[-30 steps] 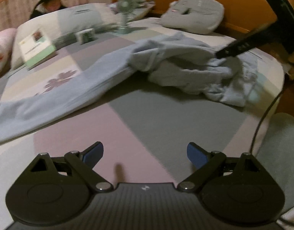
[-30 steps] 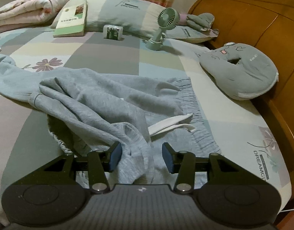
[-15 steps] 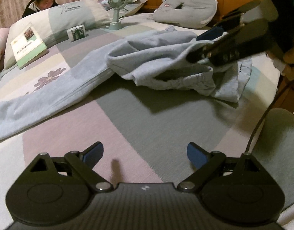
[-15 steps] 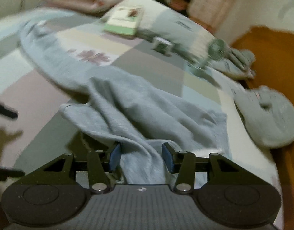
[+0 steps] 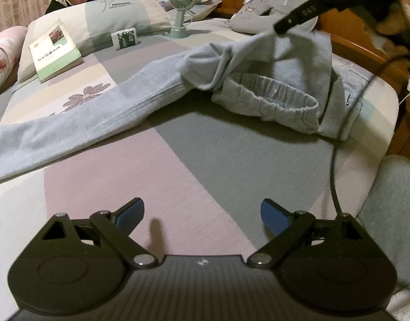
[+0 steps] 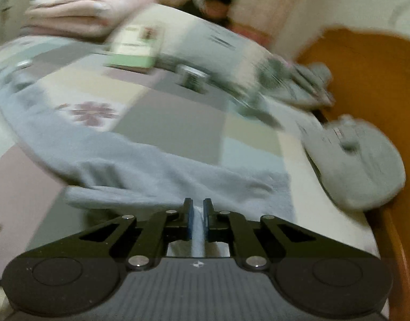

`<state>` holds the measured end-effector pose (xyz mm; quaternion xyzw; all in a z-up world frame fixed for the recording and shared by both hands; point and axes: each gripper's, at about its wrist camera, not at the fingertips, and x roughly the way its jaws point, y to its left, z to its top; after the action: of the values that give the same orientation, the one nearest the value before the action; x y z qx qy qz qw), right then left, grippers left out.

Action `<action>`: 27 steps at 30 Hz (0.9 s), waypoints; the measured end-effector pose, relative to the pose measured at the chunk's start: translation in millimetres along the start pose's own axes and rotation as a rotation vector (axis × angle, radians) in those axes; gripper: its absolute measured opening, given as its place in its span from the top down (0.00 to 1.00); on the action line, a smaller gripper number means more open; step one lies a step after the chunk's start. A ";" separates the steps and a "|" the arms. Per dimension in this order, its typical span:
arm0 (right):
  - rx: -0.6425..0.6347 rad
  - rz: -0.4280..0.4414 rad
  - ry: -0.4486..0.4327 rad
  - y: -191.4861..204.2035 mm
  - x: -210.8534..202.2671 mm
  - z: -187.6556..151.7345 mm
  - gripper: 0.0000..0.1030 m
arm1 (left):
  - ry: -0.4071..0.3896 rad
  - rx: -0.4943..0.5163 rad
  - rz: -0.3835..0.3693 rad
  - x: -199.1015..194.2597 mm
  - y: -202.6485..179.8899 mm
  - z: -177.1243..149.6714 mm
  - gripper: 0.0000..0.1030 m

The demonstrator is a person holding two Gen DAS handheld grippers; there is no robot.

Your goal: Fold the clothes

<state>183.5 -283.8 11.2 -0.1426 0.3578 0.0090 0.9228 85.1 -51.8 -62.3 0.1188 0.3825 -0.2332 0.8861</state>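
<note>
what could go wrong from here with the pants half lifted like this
1. The right tool pinches only a thin fold of the grey sweatpants; it may slip out as the weight comes up.
2. One long leg trails across the bed, so lifting may drag and twist it rather than straighten it.
3. The small fan and book sit just beyond the cloth; a swinging leg could knock the fan over.

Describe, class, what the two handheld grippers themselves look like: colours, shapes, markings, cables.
Both the left gripper and the right gripper are matt black, with round-lobed bodies, ribbed centre panels bearing a small white logo, silver pivot pins, angular linkage arms and blue finger pads. A black cable trails from the right one.
</note>
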 end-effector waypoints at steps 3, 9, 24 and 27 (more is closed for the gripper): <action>0.101 -0.046 0.057 -29.3 15.6 -9.2 0.86 | 0.001 0.000 0.004 -0.2 0.5 -0.2 0.09; 0.172 -0.016 0.075 -45.9 0.3 -38.0 0.78 | 0.011 0.002 0.008 2.6 -0.6 2.0 0.09; -0.040 0.241 0.009 55.7 -55.7 -51.1 0.44 | 0.023 0.021 0.005 2.5 -9.0 -0.2 0.09; -0.059 0.280 0.067 70.3 -41.5 -63.8 0.44 | 0.033 0.014 0.004 5.1 -7.1 -1.7 0.09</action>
<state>102.3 -230.0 -24.2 -0.1186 0.4045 0.1433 0.8954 83.5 -58.9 -67.4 0.1297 0.3951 -0.2319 0.8794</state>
